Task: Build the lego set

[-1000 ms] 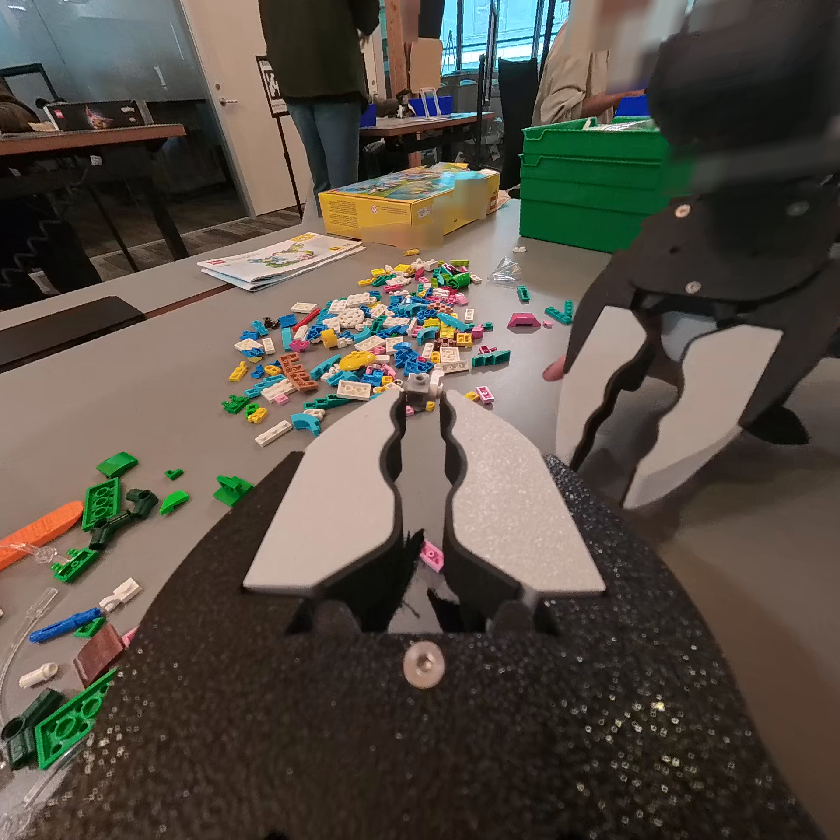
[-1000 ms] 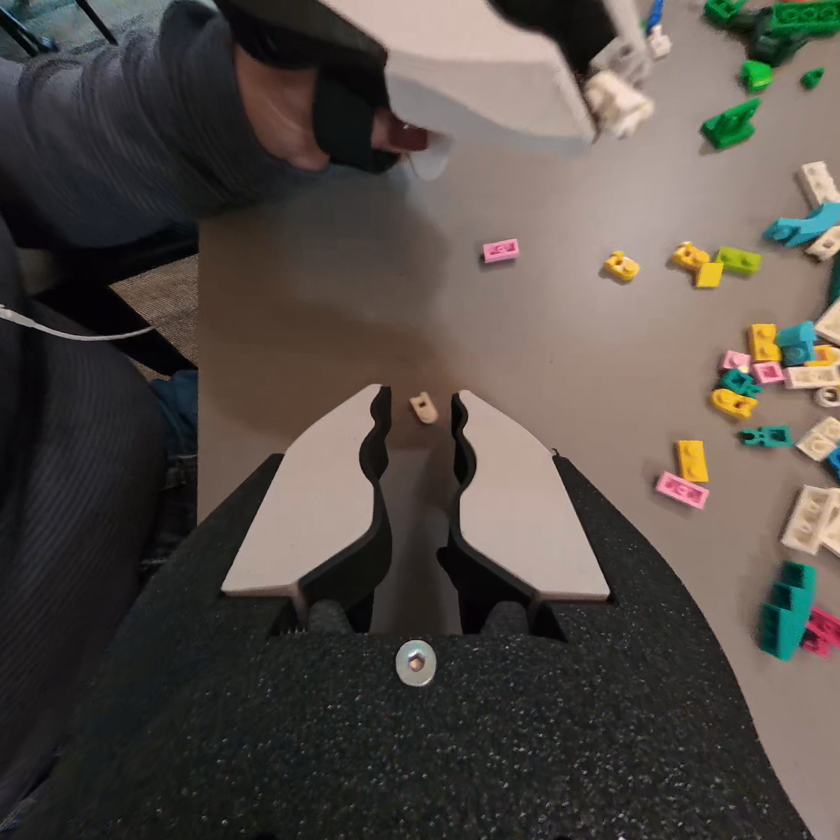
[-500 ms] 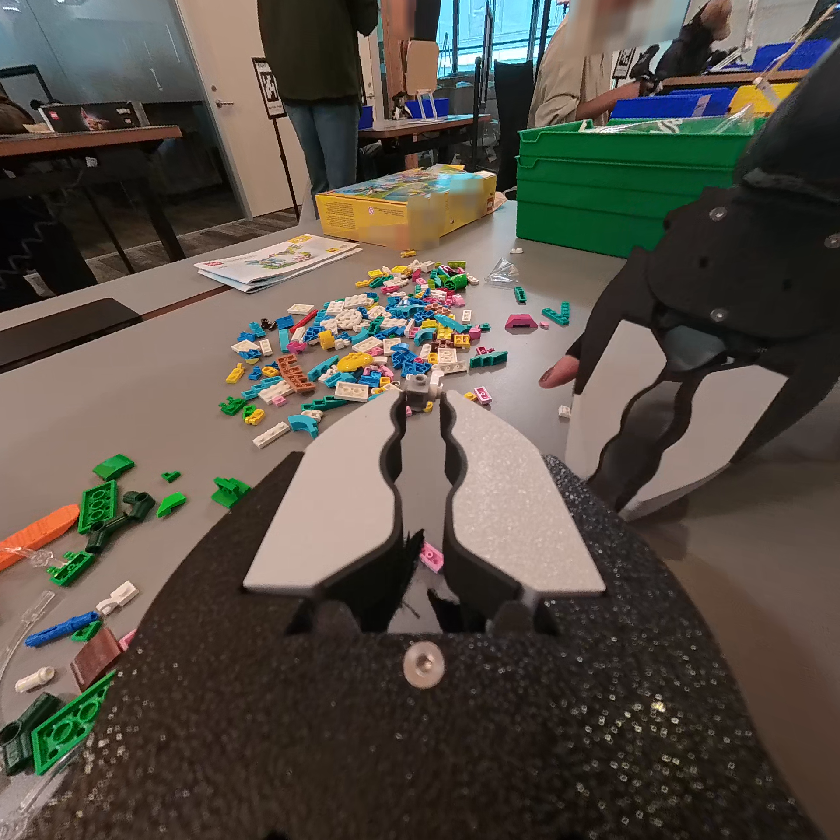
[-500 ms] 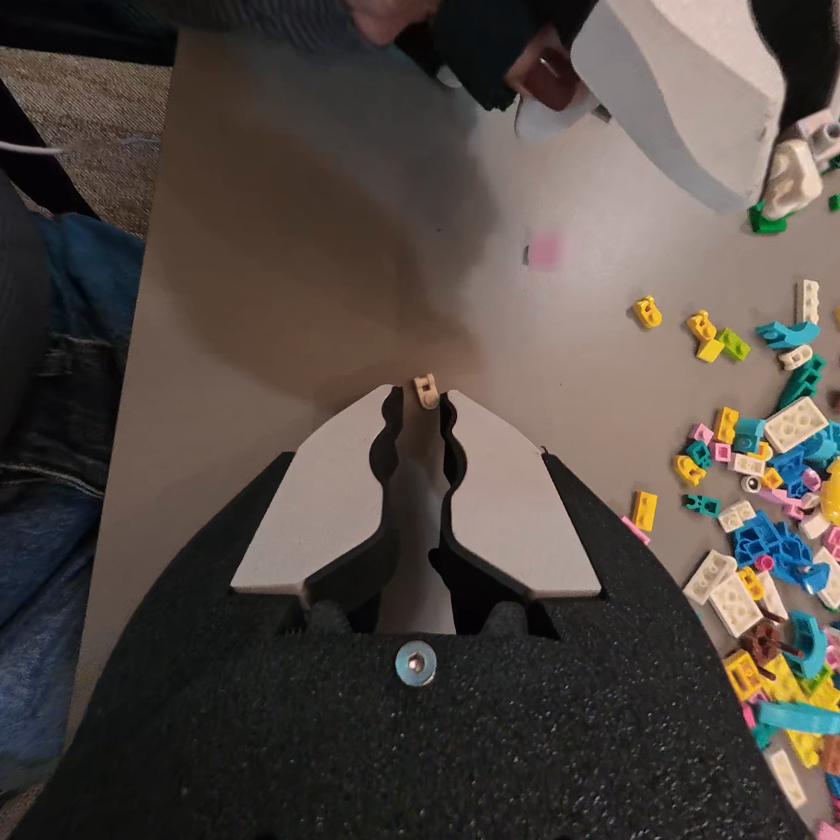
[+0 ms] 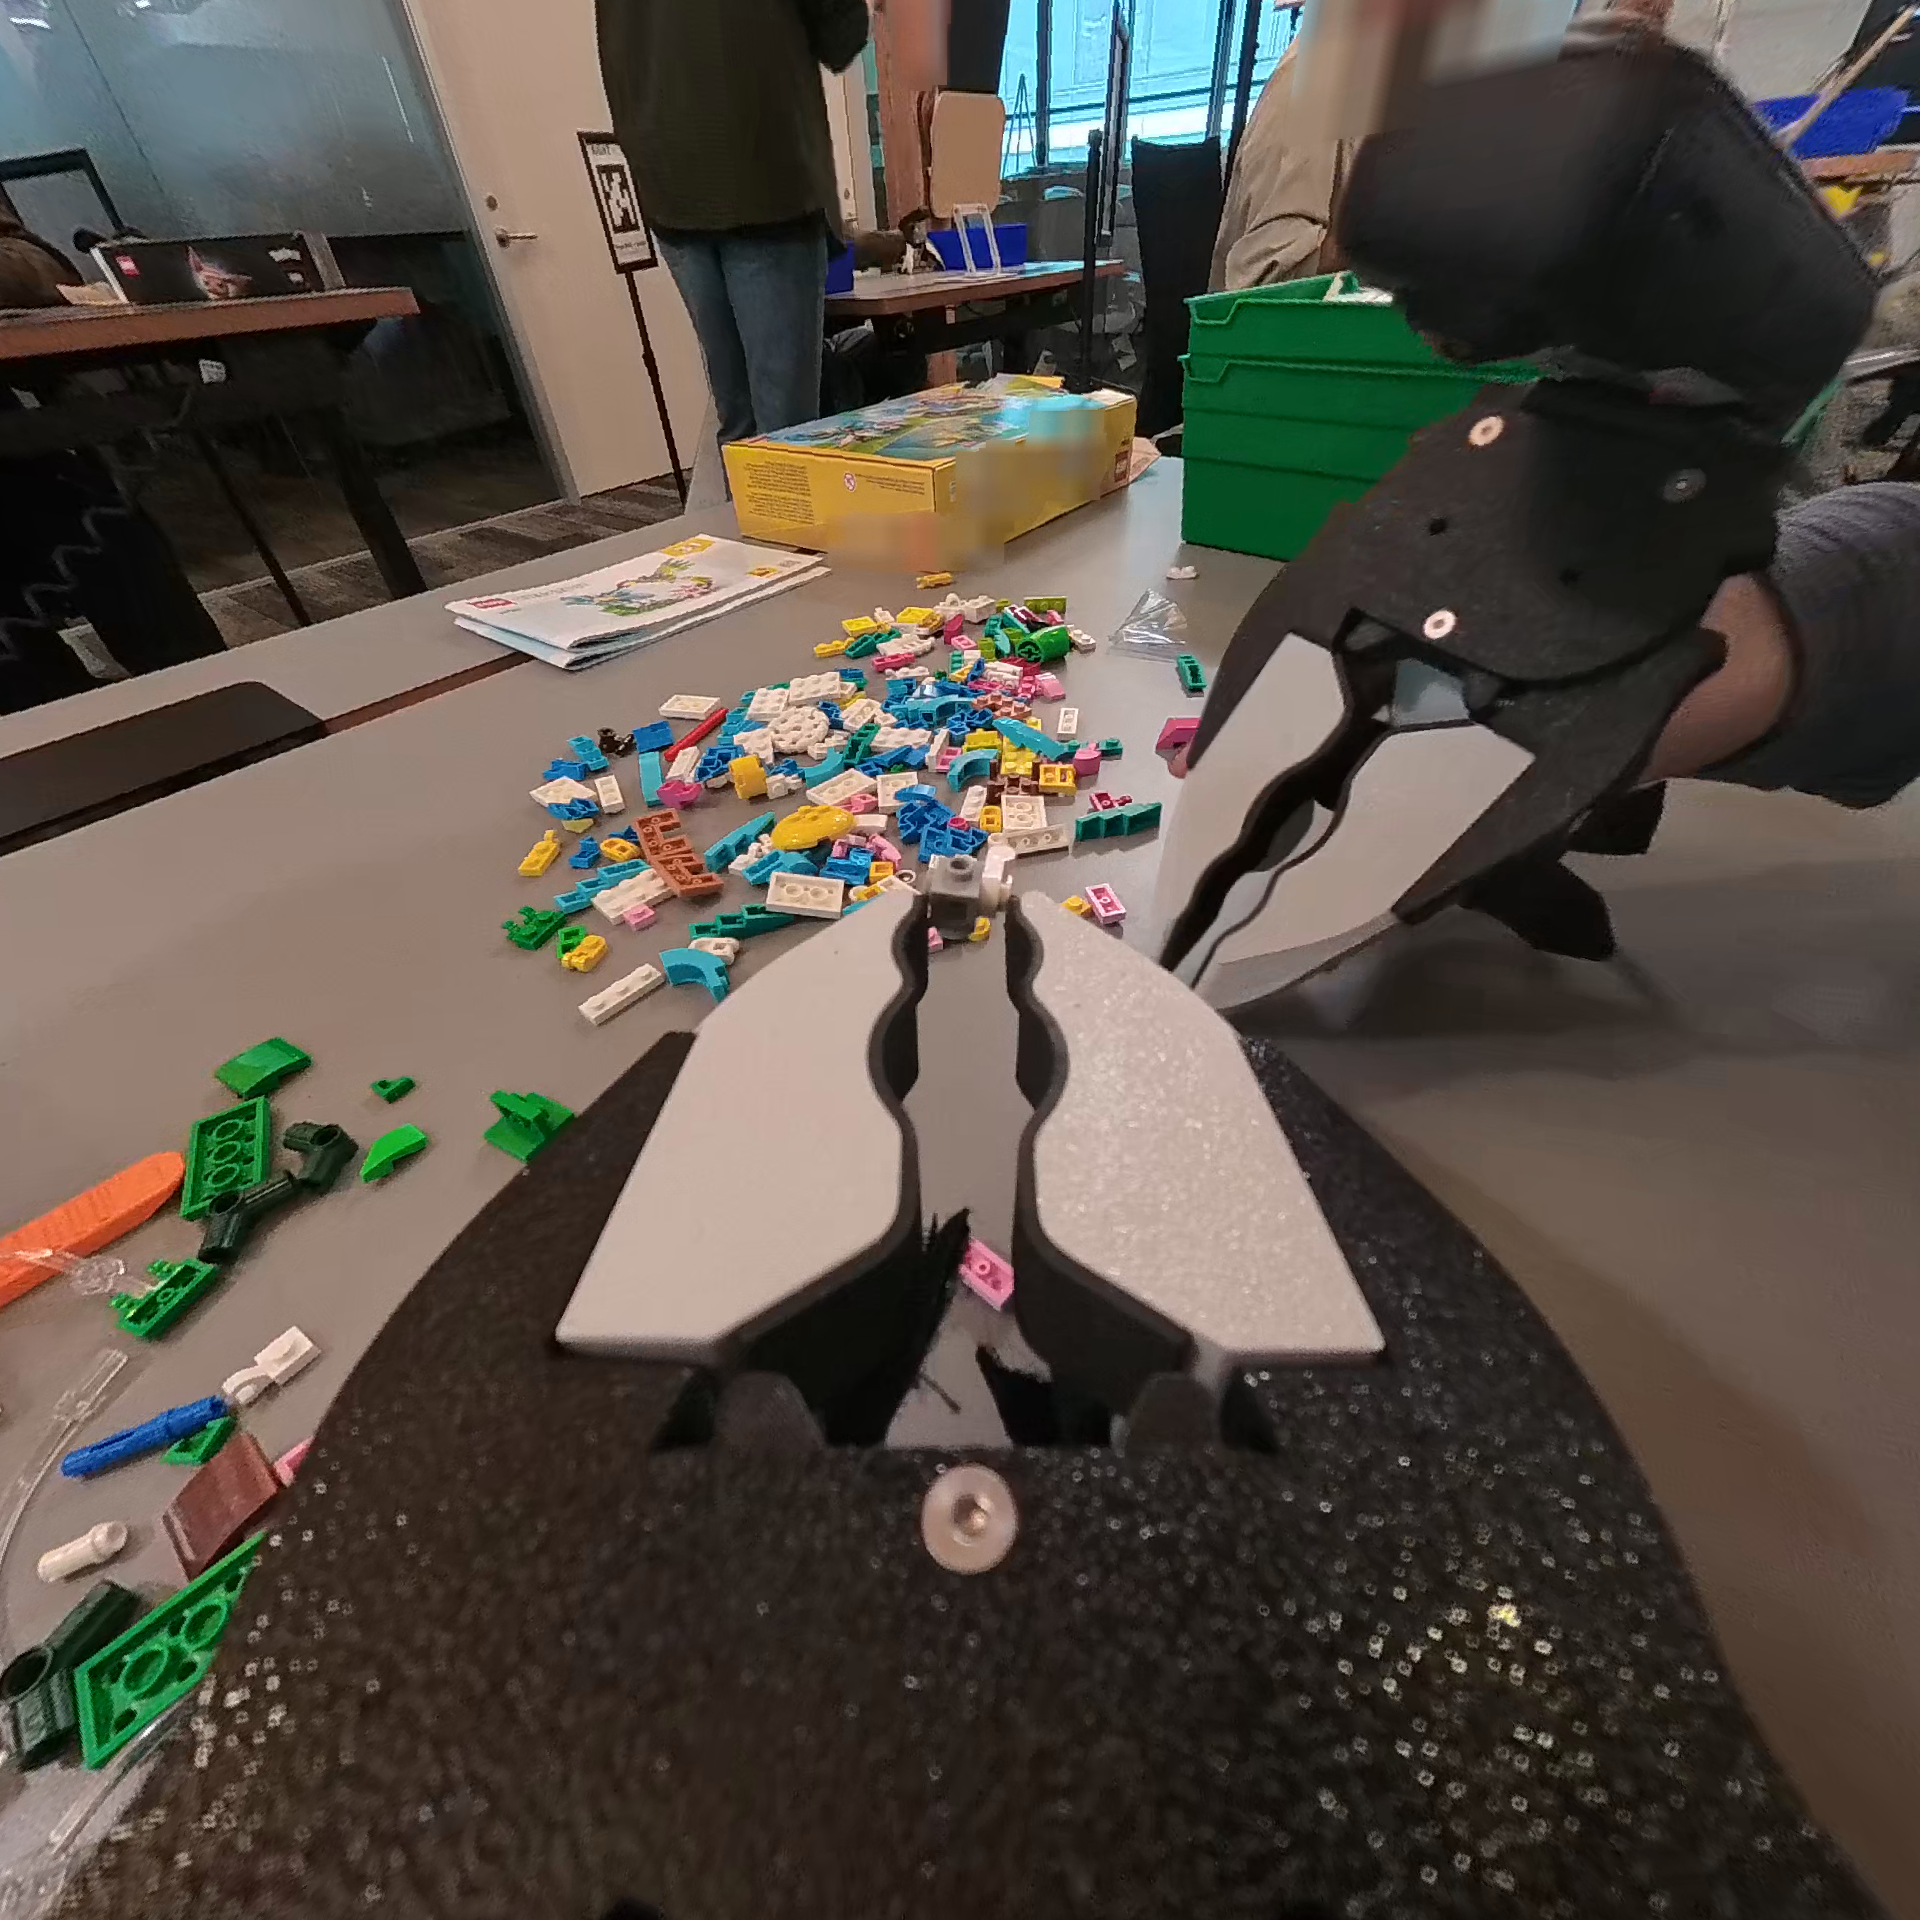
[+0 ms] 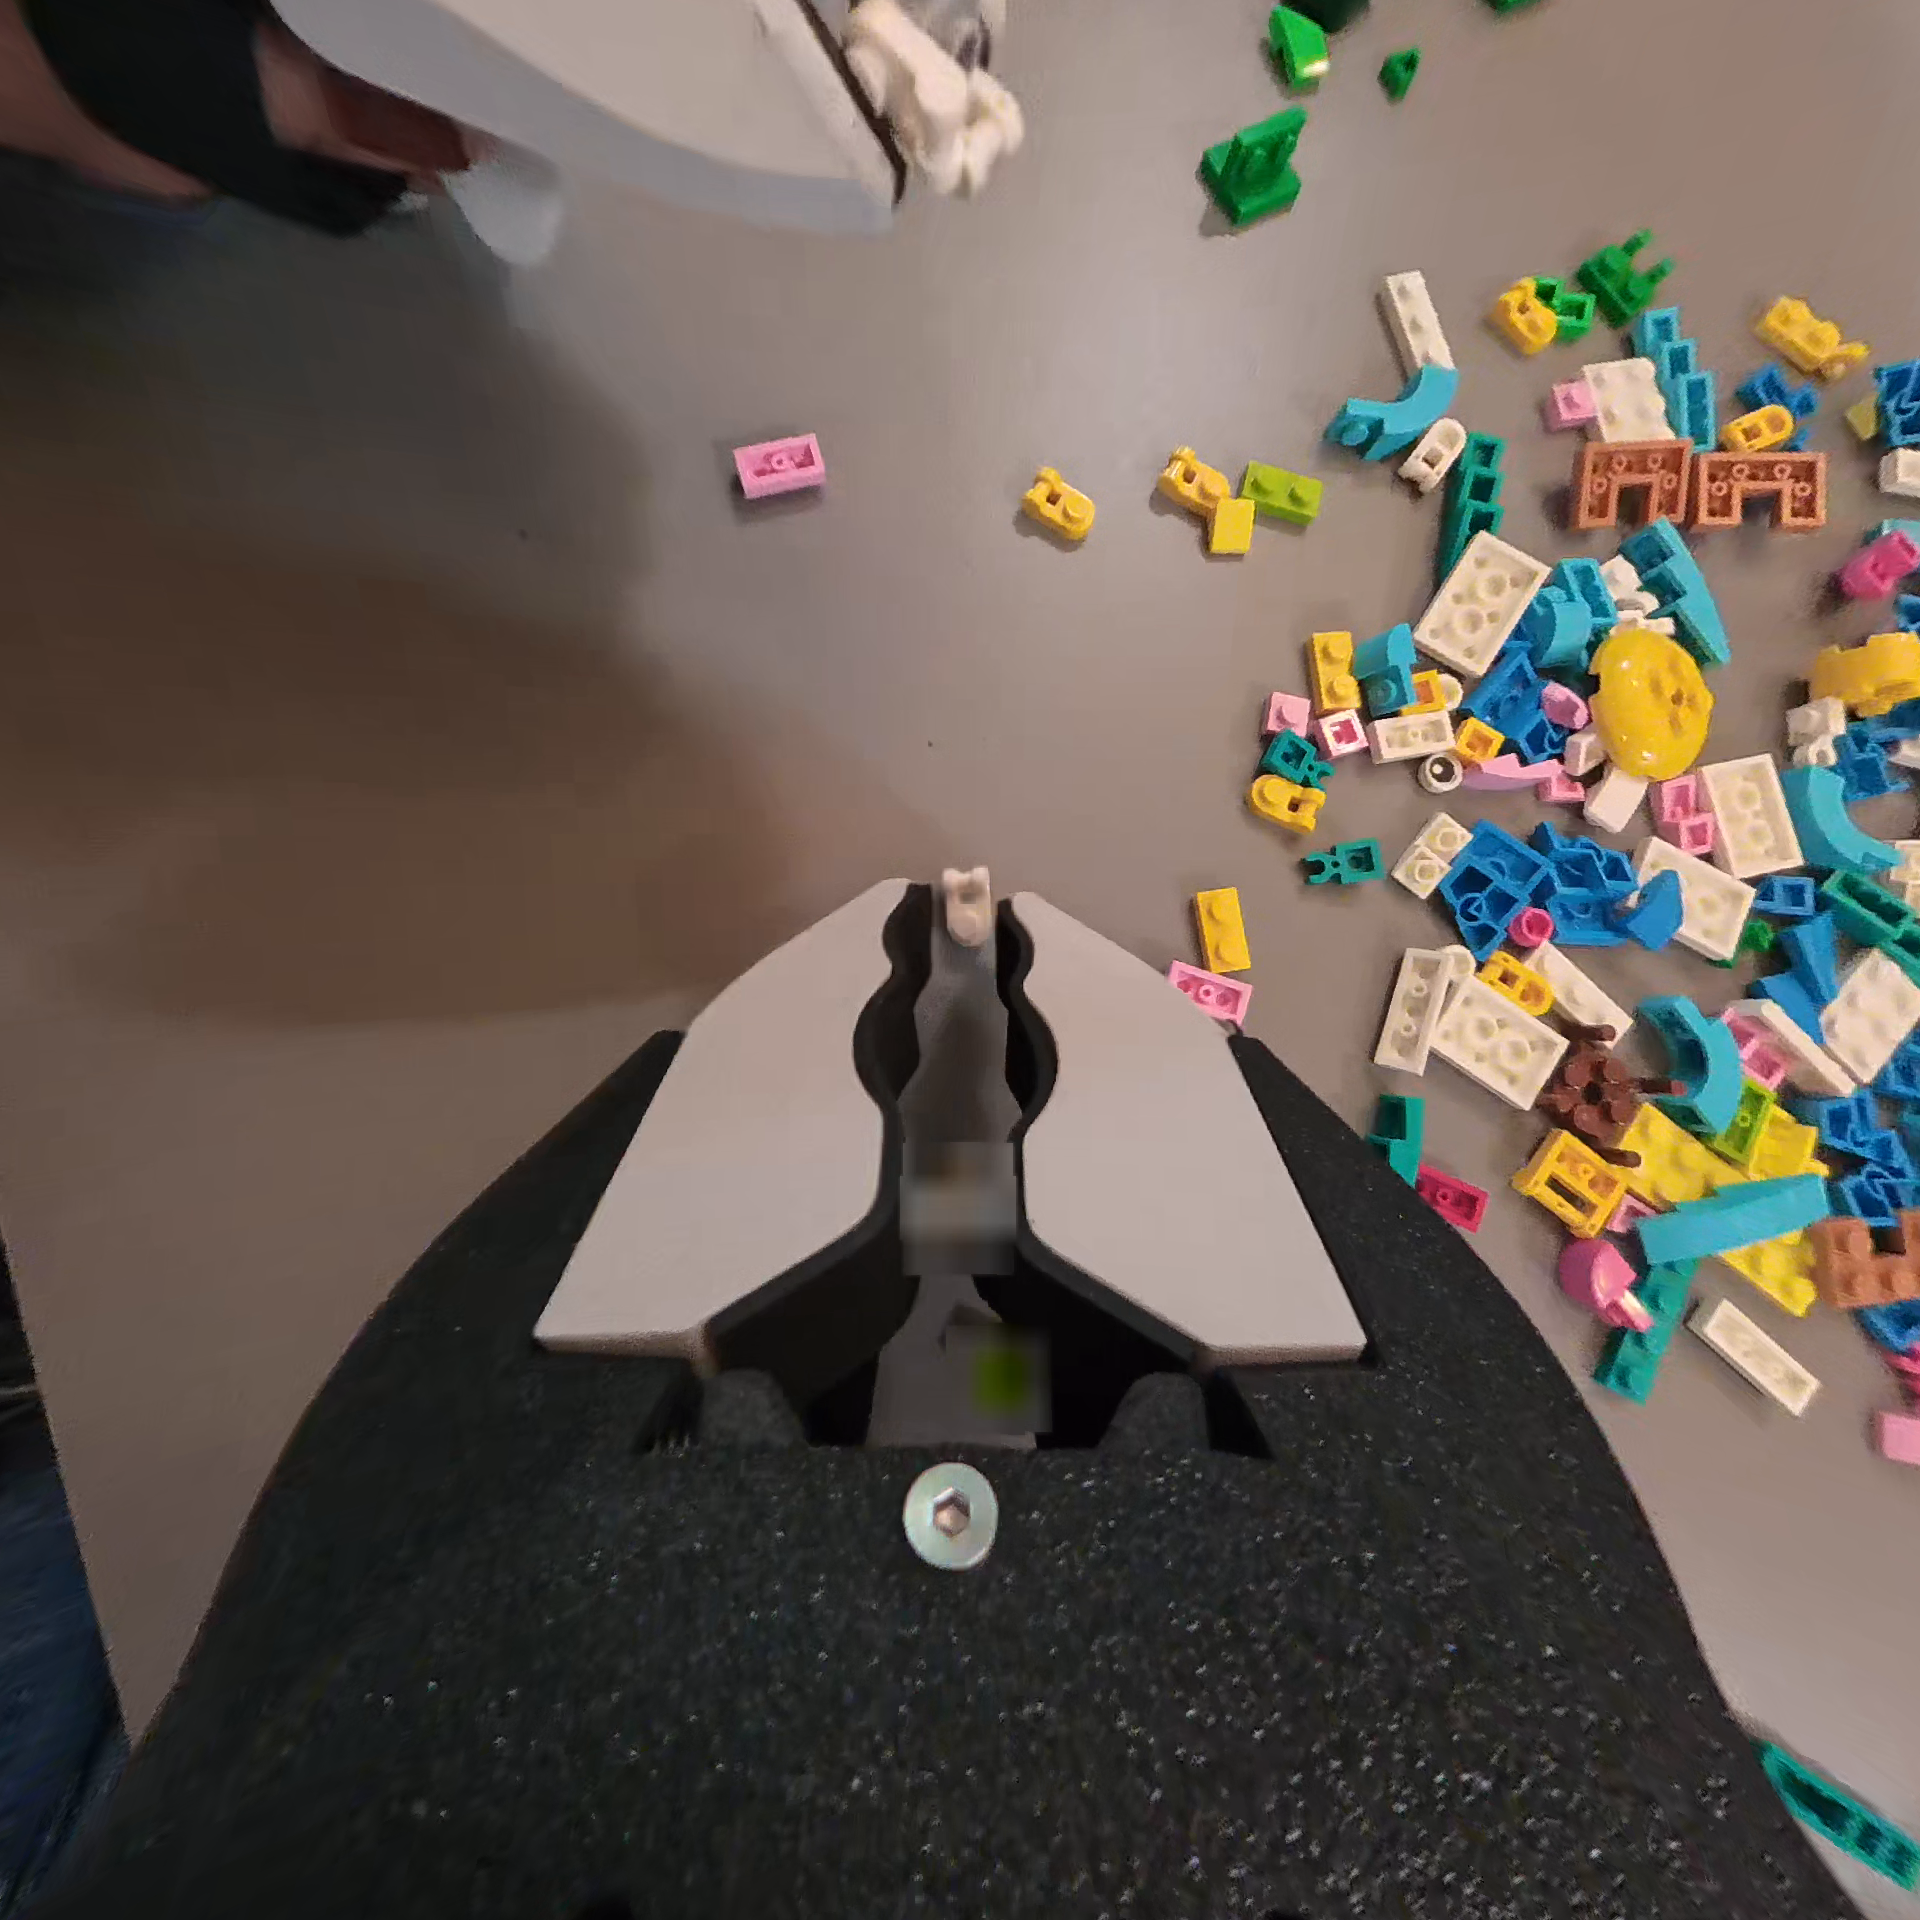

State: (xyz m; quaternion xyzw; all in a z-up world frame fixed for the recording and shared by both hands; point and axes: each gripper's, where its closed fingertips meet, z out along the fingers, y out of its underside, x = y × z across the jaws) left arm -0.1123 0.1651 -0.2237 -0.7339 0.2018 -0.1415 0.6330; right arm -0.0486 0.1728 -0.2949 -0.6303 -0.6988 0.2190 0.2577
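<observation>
Now each gripper pinches a small Lego piece at its fingertips, above the grey table (image 5: 312, 894).

Between the tips of the left gripper (image 5: 964, 906) sits a small grey-and-white assembly (image 5: 964, 885), clamped and lifted off the tabletop; the right gripper (image 6: 968, 906) is closed on a tiny cream clip piece (image 6: 964, 902), its tips angled down toward the table just right of the left one. Beyond them spreads the loose brick pile (image 5: 862, 769) of blue, white, yellow and pink parts, with green pieces (image 5: 223, 1153) apart at the left. Farther back lie an instruction booklet (image 5: 634, 603), a yellow set box (image 5: 925, 468) and stacked green bins (image 5: 1299, 416).
</observation>
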